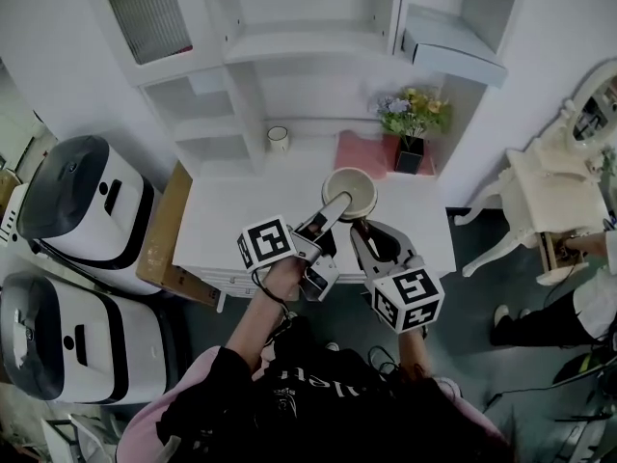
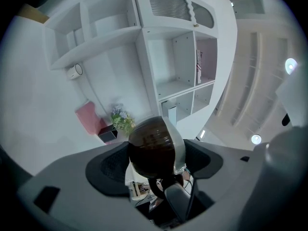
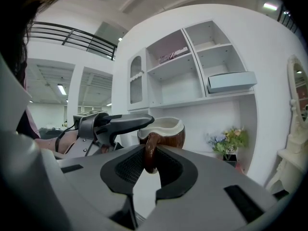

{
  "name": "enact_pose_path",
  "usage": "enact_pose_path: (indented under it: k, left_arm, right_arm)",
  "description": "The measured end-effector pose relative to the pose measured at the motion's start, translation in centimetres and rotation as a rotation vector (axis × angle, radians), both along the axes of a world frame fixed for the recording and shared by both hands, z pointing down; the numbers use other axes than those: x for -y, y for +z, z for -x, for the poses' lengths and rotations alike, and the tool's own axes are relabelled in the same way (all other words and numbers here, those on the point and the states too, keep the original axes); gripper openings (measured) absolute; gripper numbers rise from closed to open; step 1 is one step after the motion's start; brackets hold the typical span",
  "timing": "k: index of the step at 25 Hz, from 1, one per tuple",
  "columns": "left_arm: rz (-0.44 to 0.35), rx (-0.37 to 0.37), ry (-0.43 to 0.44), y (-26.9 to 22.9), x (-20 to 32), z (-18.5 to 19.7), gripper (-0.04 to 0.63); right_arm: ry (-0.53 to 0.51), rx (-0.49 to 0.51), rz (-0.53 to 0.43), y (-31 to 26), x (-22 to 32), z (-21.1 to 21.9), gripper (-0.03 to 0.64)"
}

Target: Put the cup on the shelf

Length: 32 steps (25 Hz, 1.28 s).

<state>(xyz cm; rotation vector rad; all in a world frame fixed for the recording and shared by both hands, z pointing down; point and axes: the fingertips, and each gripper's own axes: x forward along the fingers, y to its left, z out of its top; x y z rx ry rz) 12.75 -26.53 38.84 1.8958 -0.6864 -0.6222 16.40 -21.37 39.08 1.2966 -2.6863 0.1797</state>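
A brown cup point(image 1: 349, 193) with a cream inside hangs above the white table point(image 1: 231, 230), held from two sides. My left gripper point(image 1: 333, 206) is shut on the cup's body; in the left gripper view the brown cup point(image 2: 151, 146) fills the gap between both pads. My right gripper point(image 1: 364, 228) is shut on the cup's handle point(image 3: 150, 153), which stands upright between its jaws, with the cup point(image 3: 166, 131) just beyond. The white shelf unit point(image 1: 289, 46) rises behind the table, apart from the cup.
A small white cup point(image 1: 278, 139) stands in a low shelf niche. A flower pot point(image 1: 413, 128) and a pink item point(image 1: 359, 150) sit at the table's back right. Two white appliances point(image 1: 87, 201) stand left, and a white side table point(image 1: 549, 196) and a seated person point(image 1: 588, 307) are at the right.
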Motion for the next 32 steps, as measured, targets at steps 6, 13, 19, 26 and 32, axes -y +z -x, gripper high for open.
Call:
enact_pose_path:
  k: [6,13,19,26,32]
  left_arm:
    - [-0.032,-0.005,0.021,-1.9,2.9,-0.2,0.357]
    - [-0.062,-0.009,0.064,-4.4,7.3,-0.2,0.357]
    - [-0.098,0.004,0.088,-7.2,11.5,0.5,0.357]
    - [-0.144,-0.009,0.092,-11.0,16.2,2.0,0.357]
    - [-0.172,0.009,0.112,-13.3,19.4,3.2,0.357]
  right_arm:
    - [0.015,-0.008,-0.036,-1.7,2.9,-0.1,0.083]
    - [0.048,-0.013,-0.069,-4.2,7.2,0.1,0.083]
    - [0.068,-0.001,-0.112,-6.9,11.4,0.9,0.083]
    - [0.081,-0.003,-0.163,-10.5,16.1,2.4,0.083]
    - [0.078,-0.002,-0.192,-12.6,19.3,3.7,0.083]
